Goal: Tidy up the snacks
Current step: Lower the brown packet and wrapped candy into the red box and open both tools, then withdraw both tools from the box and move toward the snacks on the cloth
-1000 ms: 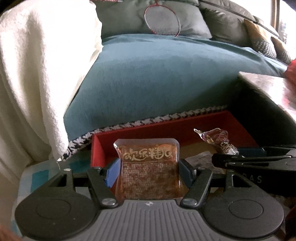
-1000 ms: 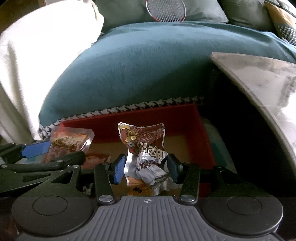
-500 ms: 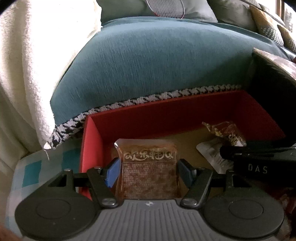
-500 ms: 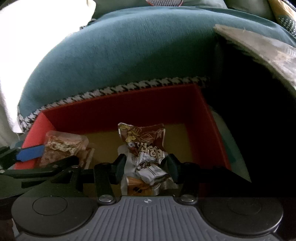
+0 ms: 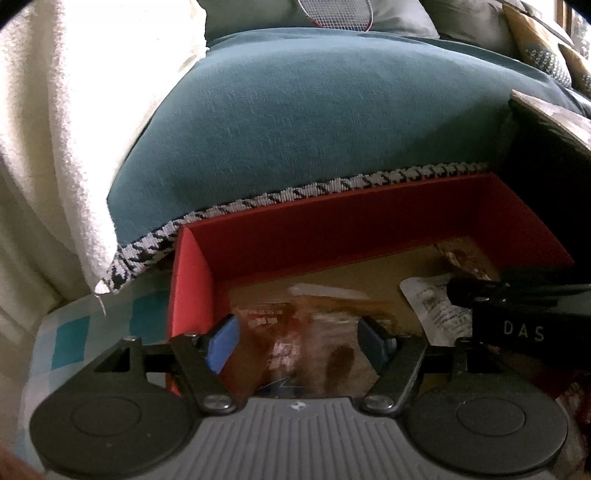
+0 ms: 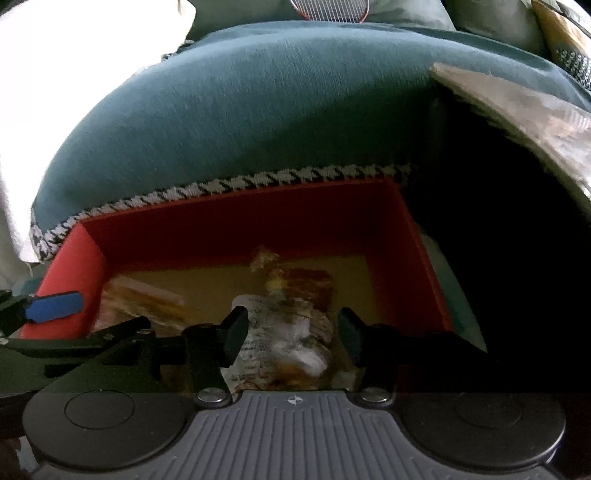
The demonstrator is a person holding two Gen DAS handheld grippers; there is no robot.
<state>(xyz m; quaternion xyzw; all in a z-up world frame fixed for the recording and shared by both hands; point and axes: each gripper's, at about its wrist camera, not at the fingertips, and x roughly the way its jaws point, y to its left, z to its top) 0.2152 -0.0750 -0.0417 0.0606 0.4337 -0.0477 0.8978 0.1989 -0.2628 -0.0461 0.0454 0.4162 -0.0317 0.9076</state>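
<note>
A red box (image 5: 332,225) with a brown floor sits against a teal cushion; it also shows in the right wrist view (image 6: 236,225). My left gripper (image 5: 299,338) is open over the box's left part; an orange-brown snack packet (image 5: 314,332), blurred, lies loose between and below its fingers. My right gripper (image 6: 291,334) is open over the box's right part; a crumpled brown-and-silver snack packet (image 6: 291,325), blurred, lies below it on the box floor. The right gripper's side (image 5: 517,317) shows in the left wrist view, and the left gripper's blue pad (image 6: 55,306) shows in the right wrist view.
A teal cushion (image 5: 314,122) with a houndstooth border lies behind the box. A white blanket (image 5: 74,110) is at the left. A table edge (image 6: 517,107) overhangs at the right. A checked blue cloth (image 5: 74,332) lies under the box's left side. A badminton racket (image 5: 332,14) rests behind.
Both grippers moved down into the red box and opened. The orange-brown packet dropped from the left gripper and the crumpled packet dropped from the right one.
</note>
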